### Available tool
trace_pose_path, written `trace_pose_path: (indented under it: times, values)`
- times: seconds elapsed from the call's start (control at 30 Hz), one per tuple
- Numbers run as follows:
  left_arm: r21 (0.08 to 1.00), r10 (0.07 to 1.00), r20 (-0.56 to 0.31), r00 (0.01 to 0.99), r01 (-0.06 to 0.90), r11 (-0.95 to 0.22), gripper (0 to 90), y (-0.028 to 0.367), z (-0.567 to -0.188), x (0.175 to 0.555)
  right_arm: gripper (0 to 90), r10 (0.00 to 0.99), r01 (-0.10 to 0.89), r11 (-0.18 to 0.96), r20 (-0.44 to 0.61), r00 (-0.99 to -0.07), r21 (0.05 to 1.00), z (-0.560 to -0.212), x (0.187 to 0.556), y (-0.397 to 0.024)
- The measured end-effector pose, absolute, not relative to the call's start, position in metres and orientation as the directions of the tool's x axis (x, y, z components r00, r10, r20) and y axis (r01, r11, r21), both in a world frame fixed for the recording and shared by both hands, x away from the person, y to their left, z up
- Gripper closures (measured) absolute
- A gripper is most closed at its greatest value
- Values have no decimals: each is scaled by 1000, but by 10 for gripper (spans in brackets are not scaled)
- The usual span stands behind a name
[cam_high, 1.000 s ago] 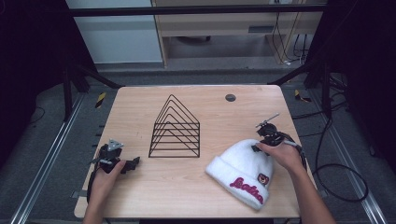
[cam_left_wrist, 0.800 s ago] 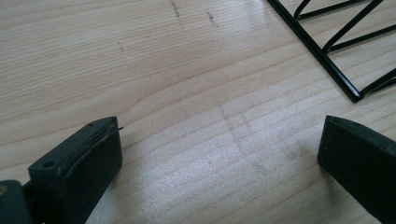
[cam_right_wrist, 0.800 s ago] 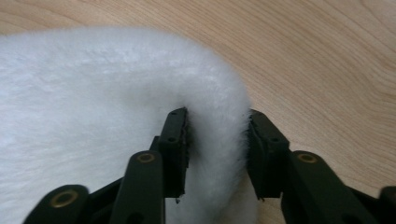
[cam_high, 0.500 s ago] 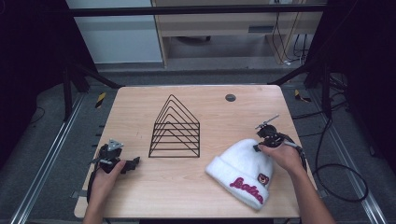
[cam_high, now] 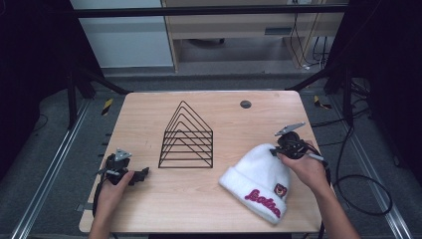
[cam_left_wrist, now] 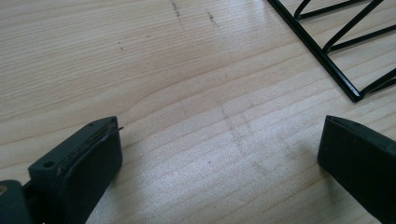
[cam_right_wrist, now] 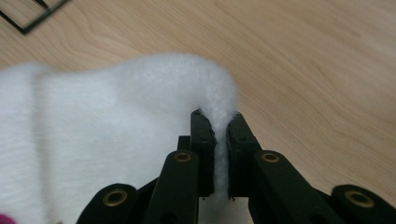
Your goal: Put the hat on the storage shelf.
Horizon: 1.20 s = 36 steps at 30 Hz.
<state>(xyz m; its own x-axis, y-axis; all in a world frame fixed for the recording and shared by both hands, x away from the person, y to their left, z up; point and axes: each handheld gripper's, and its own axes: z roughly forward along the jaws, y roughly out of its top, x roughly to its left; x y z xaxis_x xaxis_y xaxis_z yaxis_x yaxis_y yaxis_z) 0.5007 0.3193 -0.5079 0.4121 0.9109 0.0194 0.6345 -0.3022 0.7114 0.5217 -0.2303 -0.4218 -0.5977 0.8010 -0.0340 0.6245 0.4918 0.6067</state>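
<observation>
A white knit beanie (cam_high: 254, 174) with red lettering and a small patch lies at the table's front right. My right gripper (cam_high: 274, 149) has just been closing and is shut on a fold of the beanie's crown; in the right gripper view the white fabric (cam_right_wrist: 116, 116) is pinched between the pads of the right gripper (cam_right_wrist: 218, 116). A black wire rack (cam_high: 186, 137) of nested triangles stands mid-table. My left gripper (cam_high: 142, 175) rests on the table at front left, jaws open toward the rack. In the left gripper view the left gripper (cam_left_wrist: 219, 149) has bare wood between its fingers, and the rack's corner (cam_left_wrist: 336, 56) lies ahead.
A dark round grommet (cam_high: 245, 104) sits in the wooden table (cam_high: 149, 114) near its far edge. A black cable (cam_high: 358, 184) loops off the right side. Metal frame rails run along both sides of the table.
The right gripper has closed on the beanie's crown and risen slightly, lifting that edge of fabric. The left hand and gripper have stayed put.
</observation>
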Motion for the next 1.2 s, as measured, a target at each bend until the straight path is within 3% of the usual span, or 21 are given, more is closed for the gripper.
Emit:
trace_pose_path:
  times: [0.6, 1.2]
  values:
    - [711, 912, 19, 410, 635, -301, 0, 319, -508, 501, 845, 717, 400, 525, -137, -683, 751, -347, 468, -201]
    - [711, 913, 18, 407, 637, -298, 0, 319, -508, 500, 846, 699, 295, 508, -186, -691, 809, -298, 469, -194]
